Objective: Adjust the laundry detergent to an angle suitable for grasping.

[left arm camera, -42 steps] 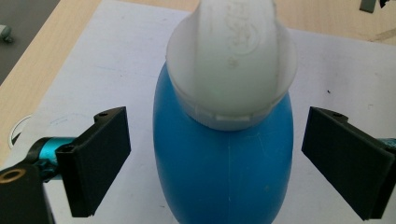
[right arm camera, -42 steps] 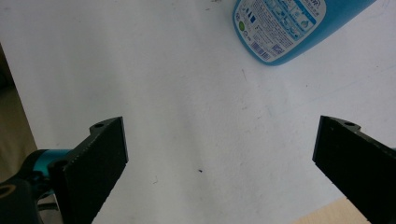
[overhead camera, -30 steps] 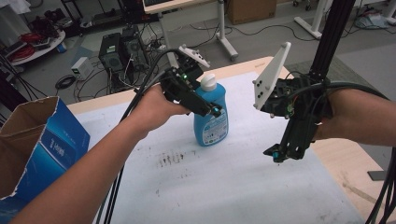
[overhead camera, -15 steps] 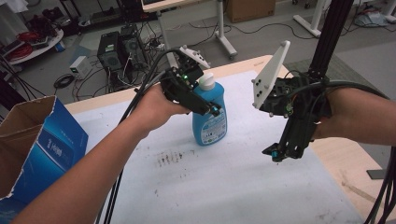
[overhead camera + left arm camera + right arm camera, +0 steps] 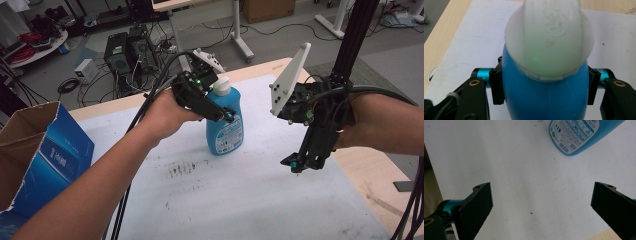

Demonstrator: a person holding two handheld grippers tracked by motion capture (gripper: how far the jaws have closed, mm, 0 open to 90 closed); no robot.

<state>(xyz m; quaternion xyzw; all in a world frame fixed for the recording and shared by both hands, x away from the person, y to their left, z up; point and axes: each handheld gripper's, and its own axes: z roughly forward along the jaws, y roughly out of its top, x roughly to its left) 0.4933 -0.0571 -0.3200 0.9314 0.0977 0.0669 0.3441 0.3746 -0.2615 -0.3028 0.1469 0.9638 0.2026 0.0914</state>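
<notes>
A: Any writing legible on the bottle?
B: No. Blue dish-soap bottle (image 5: 225, 127) has a pale label w/ tiny icons + barcode, too small to read. White cap (image 5: 550, 37) shows an embossed mark, blurred.
A: Where is it?
B: Upright on the white sheet (image 5: 250, 195) over the tabletop (image 5: 372, 175). Left gripper (image 5: 227, 116) fingers (image 5: 497, 86) clamp its shoulders. Right gripper (image 5: 298, 165) hangs nearby, fingers (image 5: 475, 207) spread wide, holding nothing. Blue cardboard box (image 5: 47, 160) at left has white print, unreadable.
</notes>
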